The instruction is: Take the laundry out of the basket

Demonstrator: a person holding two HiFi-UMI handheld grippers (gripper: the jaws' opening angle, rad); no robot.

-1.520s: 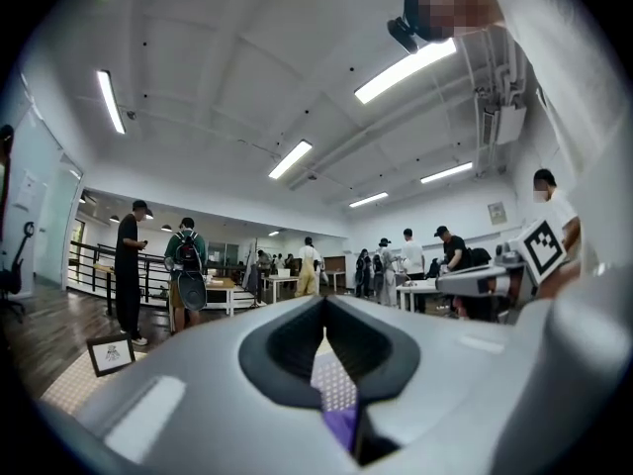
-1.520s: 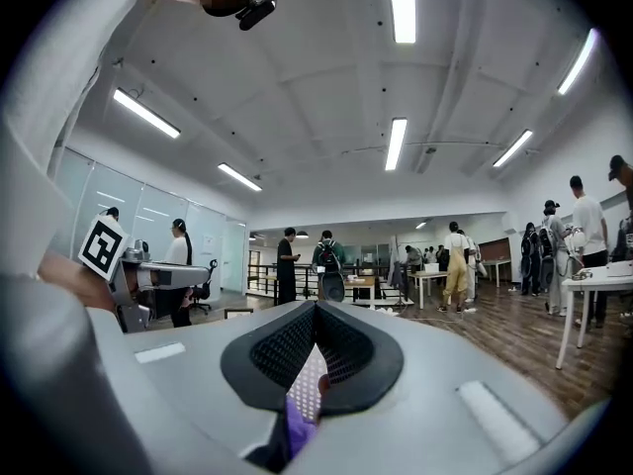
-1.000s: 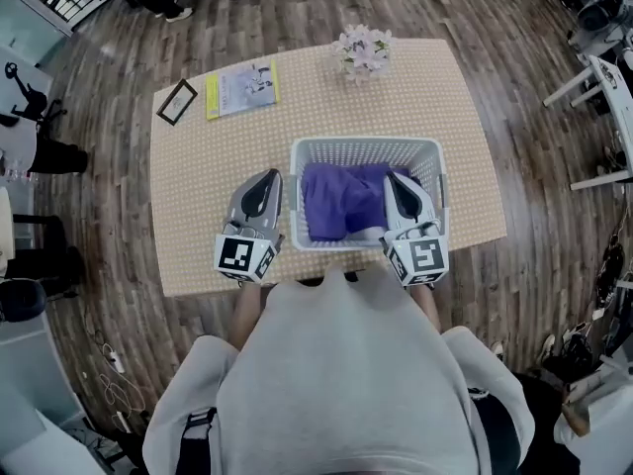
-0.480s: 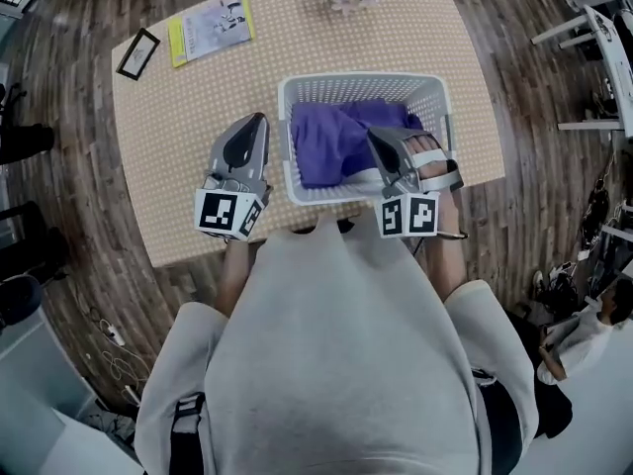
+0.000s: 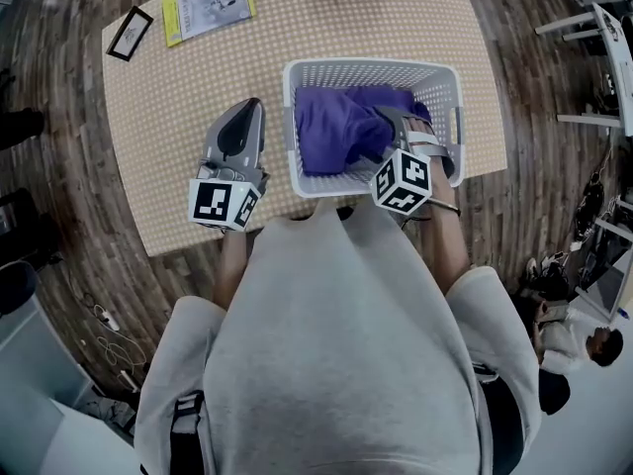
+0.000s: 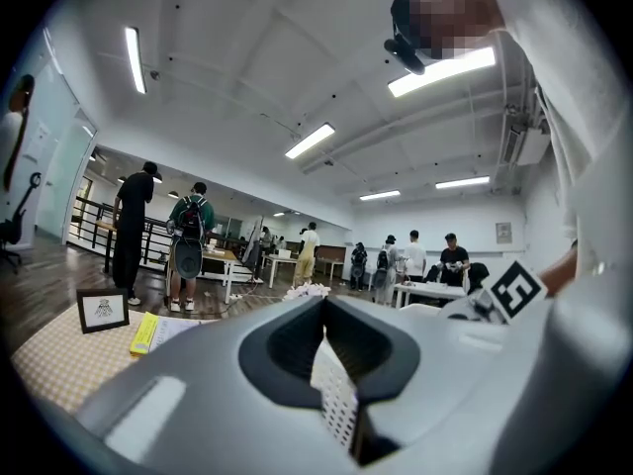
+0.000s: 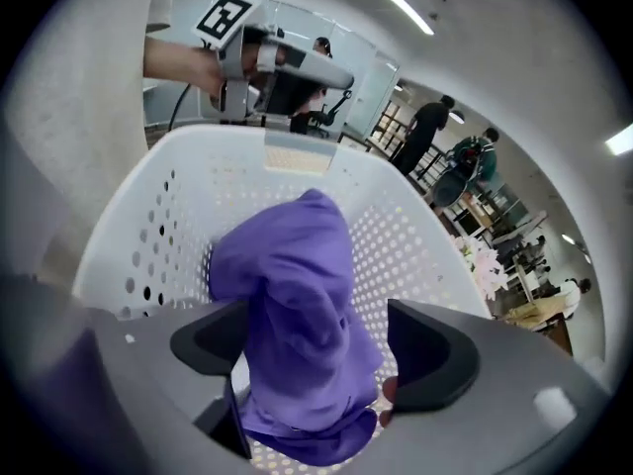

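A beige dotted table (image 5: 148,176) holds a white perforated plastic basket (image 5: 371,64) with a crumpled purple garment (image 5: 331,132) inside. The right gripper (image 7: 318,354), its jaws just spread, straddles a raised fold without pinching it. It should sink deeper, then close on thick cloth. A second ago it lay level over the rim, pressed together. The left gripper (image 5: 237,117) hovers beside the basket, jaws together, empty.

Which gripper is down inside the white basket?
The right gripper: it dips into the basket, jaws just opened around the purple laundry. The left gripper is outside, over the table.
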